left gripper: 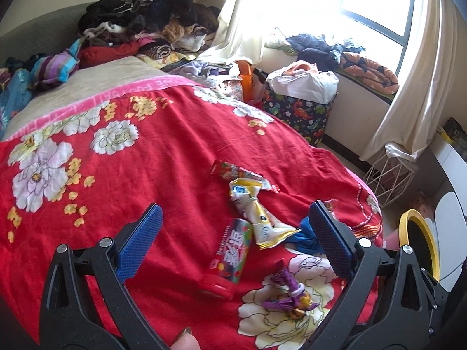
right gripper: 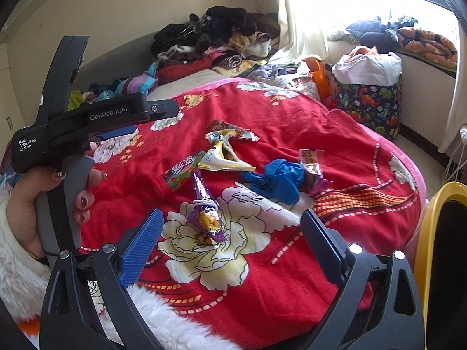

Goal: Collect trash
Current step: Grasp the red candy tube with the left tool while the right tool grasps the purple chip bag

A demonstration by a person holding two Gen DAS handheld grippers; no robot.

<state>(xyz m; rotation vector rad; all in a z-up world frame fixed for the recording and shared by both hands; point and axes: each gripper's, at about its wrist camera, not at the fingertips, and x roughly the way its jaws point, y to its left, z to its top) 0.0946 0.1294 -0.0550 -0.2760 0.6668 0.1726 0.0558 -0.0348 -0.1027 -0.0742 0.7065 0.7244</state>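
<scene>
Both tools are released, with fingers wide apart, above the bed. The left tool hangs over the yellow wrapper. The right tool is over the purple wrapper. A blue cloth lies near them.

A heap of dark clothes lies at the far end of the red floral blanket. Beside the bed's far corner stands a dinosaur-print bag under pale curtains.
</scene>
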